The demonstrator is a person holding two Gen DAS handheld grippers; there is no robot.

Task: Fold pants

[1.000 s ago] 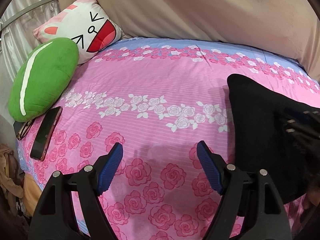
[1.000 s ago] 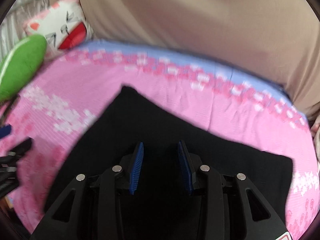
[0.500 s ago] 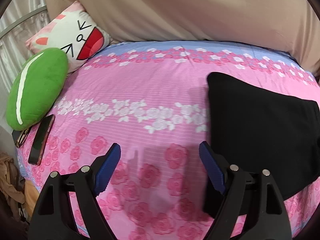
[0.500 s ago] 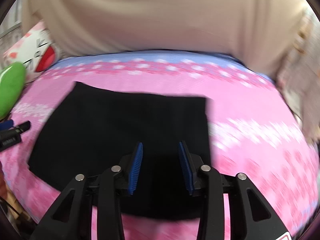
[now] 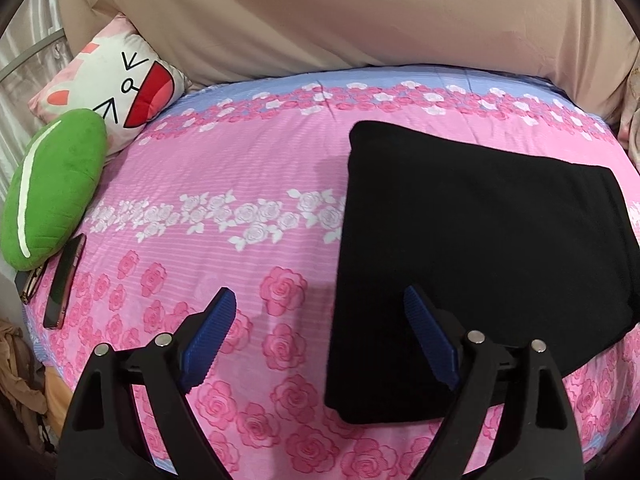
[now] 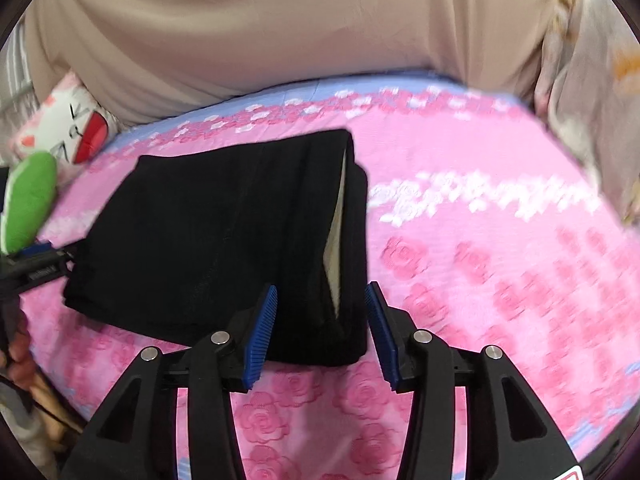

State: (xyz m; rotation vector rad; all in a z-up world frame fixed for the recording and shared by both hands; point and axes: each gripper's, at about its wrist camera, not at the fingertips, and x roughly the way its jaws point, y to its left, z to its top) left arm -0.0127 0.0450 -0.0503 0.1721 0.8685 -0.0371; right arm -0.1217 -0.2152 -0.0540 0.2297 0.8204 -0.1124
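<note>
The black pants point(image 5: 472, 240) lie folded into a compact rectangle on the pink floral bed point(image 5: 240, 168), at 2 o'clock from the left gripper point(image 5: 324, 340) and 11 o'clock from the right gripper point(image 6: 320, 320). Both jaws are released, grasping nothing. Judged nearly finished: square any uneven edges, lifting away gently.

The pants point(image 5: 480, 232) were plain black. The bedsheet point(image 5: 240, 168) was pink with rose bands and a lavender edge. The leaf-shaped pillow point(image 5: 52, 188) was green with a white stripe.
</note>
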